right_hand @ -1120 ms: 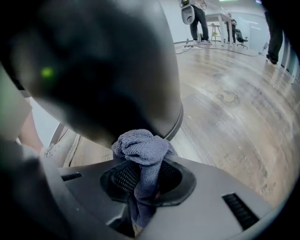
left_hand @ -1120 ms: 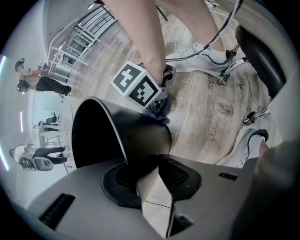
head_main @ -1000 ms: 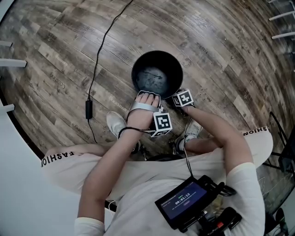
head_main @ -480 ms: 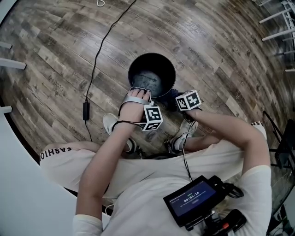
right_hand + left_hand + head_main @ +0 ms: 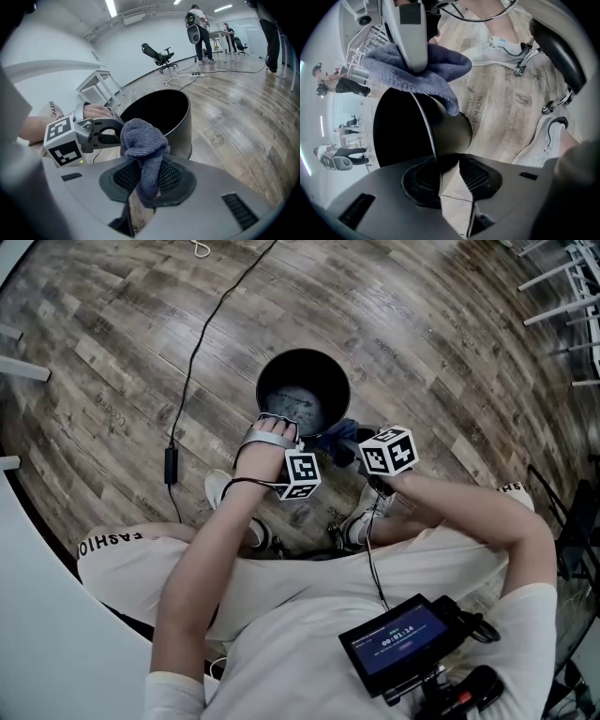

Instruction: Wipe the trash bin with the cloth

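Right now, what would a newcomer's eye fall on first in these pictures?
The black trash bin stands open in the middle of the wood floor. The left gripper is on the bin's near rim, and its jaws have just been closing onto the wall between them. Close beside that rim, the right gripper clamps a bunched blue-grey cloth.

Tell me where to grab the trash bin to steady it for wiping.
Take the trash bin by its thin near rim, coming down from above with one jaw inside and one outside; the round body looks too wide. The left gripper sits there; its jaws have just been closing with the rim between them.
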Motion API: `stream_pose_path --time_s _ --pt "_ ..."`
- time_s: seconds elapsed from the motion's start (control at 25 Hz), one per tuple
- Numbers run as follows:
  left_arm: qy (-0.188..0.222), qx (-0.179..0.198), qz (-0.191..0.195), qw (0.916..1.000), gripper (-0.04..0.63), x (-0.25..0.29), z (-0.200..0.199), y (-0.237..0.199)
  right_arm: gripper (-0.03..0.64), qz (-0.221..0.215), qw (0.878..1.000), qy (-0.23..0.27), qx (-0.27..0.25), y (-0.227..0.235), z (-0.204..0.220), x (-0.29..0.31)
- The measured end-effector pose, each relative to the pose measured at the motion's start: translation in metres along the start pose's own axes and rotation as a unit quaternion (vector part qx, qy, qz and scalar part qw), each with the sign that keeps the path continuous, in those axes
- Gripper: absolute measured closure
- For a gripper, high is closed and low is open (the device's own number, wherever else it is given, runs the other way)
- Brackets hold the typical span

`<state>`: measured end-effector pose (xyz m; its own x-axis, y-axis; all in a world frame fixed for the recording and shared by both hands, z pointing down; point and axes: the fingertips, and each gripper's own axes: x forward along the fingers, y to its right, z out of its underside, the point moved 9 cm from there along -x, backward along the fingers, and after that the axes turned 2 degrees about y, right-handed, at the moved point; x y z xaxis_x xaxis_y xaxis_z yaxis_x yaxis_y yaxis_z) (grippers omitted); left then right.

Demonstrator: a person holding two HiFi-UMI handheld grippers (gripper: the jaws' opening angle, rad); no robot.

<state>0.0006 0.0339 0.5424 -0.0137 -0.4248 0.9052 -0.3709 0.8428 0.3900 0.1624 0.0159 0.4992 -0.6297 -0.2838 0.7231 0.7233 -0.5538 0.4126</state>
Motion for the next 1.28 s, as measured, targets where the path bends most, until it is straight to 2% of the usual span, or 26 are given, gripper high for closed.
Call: stream_pose_path --time_s 0.24,0.6,0.88,1.0,1.28 --pt "0.008 0.019 -0.003 0.9998 0.488 -0.005 -0.014 0.006 0.541 0.016 0.999 -0.028 -0.008 0.021 0.012 0.025" --pt "0.004 0.0 0.006 1.0 0.492 -0.005 -0.022 0.001 0.541 0.023 0.997 -0.07 -0.024 0.064 0.046 0.087" --pt "0.006 -0.018 0.004 0.9998 0.492 -0.006 -0.026 0.0 0.541 0.047 0.993 -0.093 -0.05 0.098 0.076 0.138" --pt "0.006 -0.025 0.004 0.9997 0.491 -0.005 -0.028 -0.004 0.541 0.062 0.992 -0.103 -0.043 0.11 0.084 0.154" --pt "0.01 -0.033 0.008 0.9994 0.488 -0.004 -0.028 -0.003 0.541 0.051 0.992 -0.111 -0.013 0.111 0.084 0.152"
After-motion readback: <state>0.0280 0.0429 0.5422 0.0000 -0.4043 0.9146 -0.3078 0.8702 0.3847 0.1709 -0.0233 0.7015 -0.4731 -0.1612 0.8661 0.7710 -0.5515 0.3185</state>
